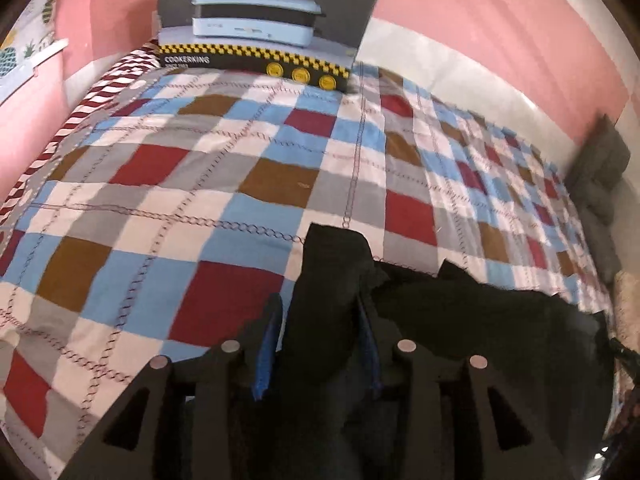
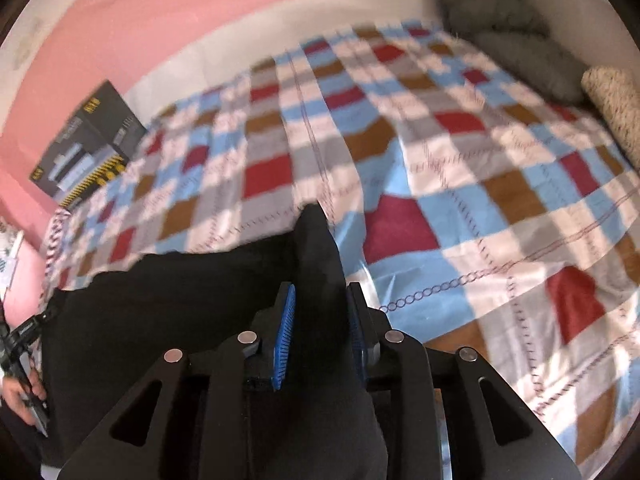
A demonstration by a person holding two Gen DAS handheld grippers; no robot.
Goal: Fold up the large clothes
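Checked bedspread (image 1: pixel 224 184), black garment (image 1: pixel 460 320) bunched, corners poking between blue pads

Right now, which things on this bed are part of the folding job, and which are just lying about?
Part of the job:
- black cloth garment, a fold of it between each gripper's pads
- left gripper
- right gripper
- checked patchwork bedspread, the work surface

Lying about:
- dark cardboard cooker box
- grey quilted cushion
- beige speckled pillow
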